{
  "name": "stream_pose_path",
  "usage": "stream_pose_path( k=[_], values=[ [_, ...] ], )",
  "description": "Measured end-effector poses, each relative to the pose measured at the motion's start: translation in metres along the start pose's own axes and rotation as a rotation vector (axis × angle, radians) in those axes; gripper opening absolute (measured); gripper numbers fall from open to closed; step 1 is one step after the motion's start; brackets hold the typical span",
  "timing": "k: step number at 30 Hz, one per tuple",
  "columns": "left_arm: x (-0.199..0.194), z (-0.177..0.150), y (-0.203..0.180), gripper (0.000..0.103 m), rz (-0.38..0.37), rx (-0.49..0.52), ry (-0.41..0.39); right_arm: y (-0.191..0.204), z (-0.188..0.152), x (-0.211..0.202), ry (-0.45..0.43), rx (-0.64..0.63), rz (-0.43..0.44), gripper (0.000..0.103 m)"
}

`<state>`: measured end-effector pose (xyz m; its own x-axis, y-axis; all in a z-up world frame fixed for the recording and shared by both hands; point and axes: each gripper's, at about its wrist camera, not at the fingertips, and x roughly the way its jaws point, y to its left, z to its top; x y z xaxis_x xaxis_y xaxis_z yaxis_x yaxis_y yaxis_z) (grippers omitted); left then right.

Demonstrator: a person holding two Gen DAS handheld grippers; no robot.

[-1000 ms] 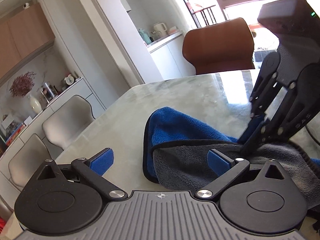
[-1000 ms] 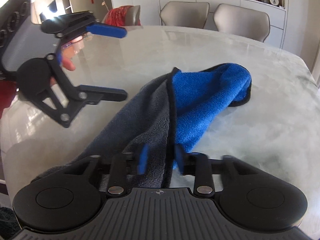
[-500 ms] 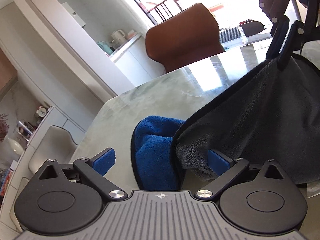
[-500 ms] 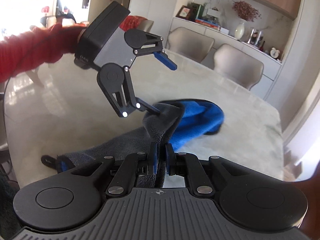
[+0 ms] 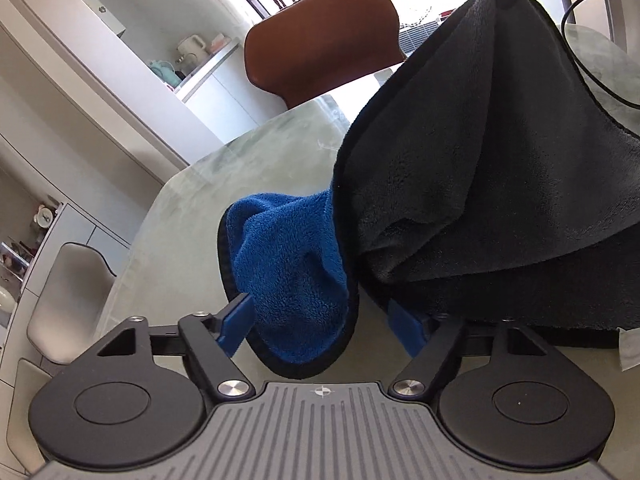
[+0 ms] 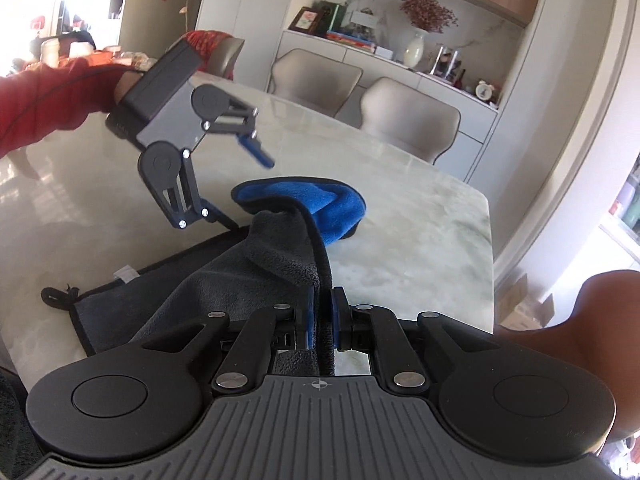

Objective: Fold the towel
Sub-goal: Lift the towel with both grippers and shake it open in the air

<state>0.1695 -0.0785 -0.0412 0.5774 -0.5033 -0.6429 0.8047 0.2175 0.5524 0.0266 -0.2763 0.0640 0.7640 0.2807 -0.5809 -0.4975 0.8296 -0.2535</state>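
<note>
The towel (image 6: pixel 256 280), grey on one face and blue on the other with a dark bound edge, lies partly on the pale marbled desk (image 6: pixel 400 240) and partly lifted off it. In the right wrist view the right gripper (image 6: pixel 320 316) at the lower centre is clenched on a bunched grey fold of the towel, the blue pads pressing the cloth from both sides. From that grip the cloth runs up the frame to a blue lobe resting on the desk near the middle, while a flat grey part with a white label spreads toward the lower left.

The left gripper (image 6: pixel 248 192) enters from the upper left of that view, held by a person's hand in a red sleeve (image 6: pixel 44 100). Its jaws are closing, with the towel's blue corner between them; in the left wrist view the left gripper (image 5: pixel 320 320) shows one blue pad just beside the blue cloth (image 5: pixel 296 272), the other half hidden under the grey drape, not yet pressing. The grey cloth hangs from the upper right of that frame. A brown chair (image 5: pixel 320 32) stands beyond the desk.
</note>
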Motion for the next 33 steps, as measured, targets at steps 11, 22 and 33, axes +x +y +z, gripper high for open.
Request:
stream_pose_path(
  k=[11,22,33],
  values=[
    [0.012,0.004,-0.009,0.004,0.046,0.017,0.08,-0.002,0.001,-0.014,-0.028,0.012,-0.023,0.009],
    [-0.055,0.029,0.028,0.003,0.295,-0.195,0.059,-0.003,0.034,-0.031,-0.076,-0.105,-0.148,0.009],
    [-0.144,0.064,0.071,0.004,0.602,-0.325,0.063,-0.003,0.118,-0.035,-0.21,-0.257,-0.275,0.009]
  ],
)
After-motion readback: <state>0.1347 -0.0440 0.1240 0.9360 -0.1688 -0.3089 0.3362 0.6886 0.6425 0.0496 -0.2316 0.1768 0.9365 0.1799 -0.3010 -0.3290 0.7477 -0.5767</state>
